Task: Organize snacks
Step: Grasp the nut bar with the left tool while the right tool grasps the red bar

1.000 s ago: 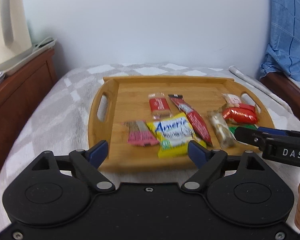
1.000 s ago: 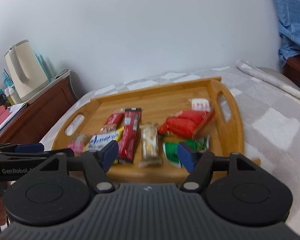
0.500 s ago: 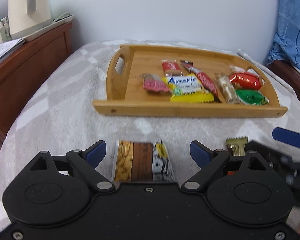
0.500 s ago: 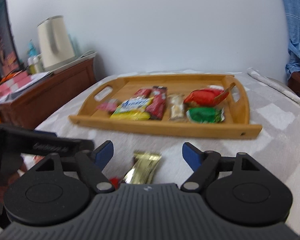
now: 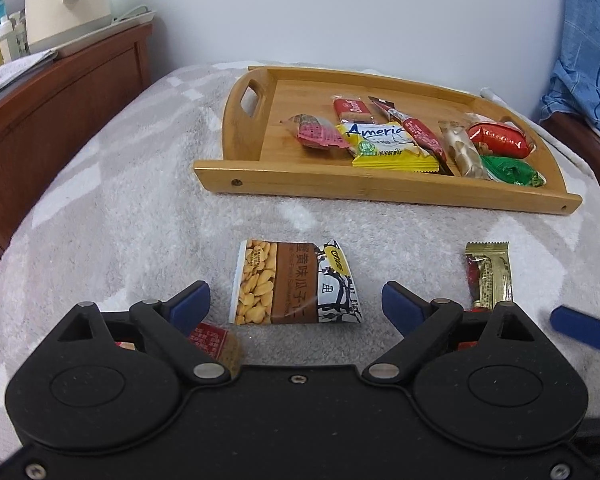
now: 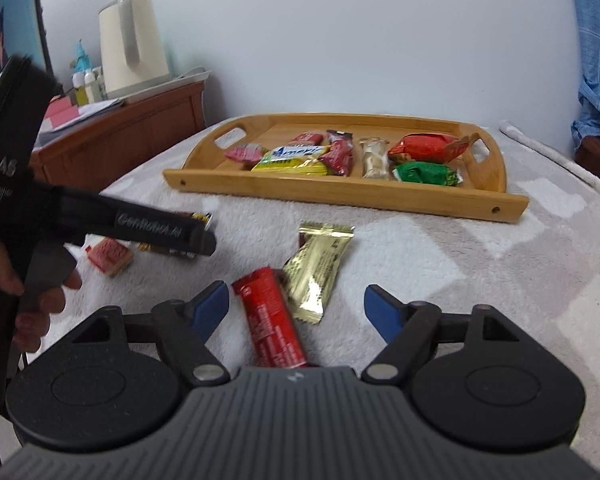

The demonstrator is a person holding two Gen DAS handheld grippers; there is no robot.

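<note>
A wooden tray (image 5: 384, 190) (image 6: 340, 194) on the grey blanket holds several snacks, among them a yellow packet (image 5: 384, 146), a red candy (image 6: 424, 146) and a green candy (image 6: 424, 173). On the blanket in front of it lie a brown nut packet (image 5: 292, 284), a gold bar (image 5: 490, 276) (image 6: 320, 264), a red bar (image 6: 272, 320) and a small red square snack (image 6: 109, 256) (image 5: 214, 340). My left gripper (image 5: 296, 306) is open and empty, just short of the nut packet. My right gripper (image 6: 296, 308) is open and empty over the red and gold bars.
A wooden cabinet (image 5: 60, 92) stands at the left with a cream kettle (image 5: 68, 0) and bottles on top. Blue cloth (image 5: 592, 48) hangs at the right. The left gripper's body (image 6: 100, 220) crosses the left of the right wrist view.
Both grippers have pulled back from the tray and dropped low over the blanket. The loose snacks in front of the tray have come into view between the fingers.
</note>
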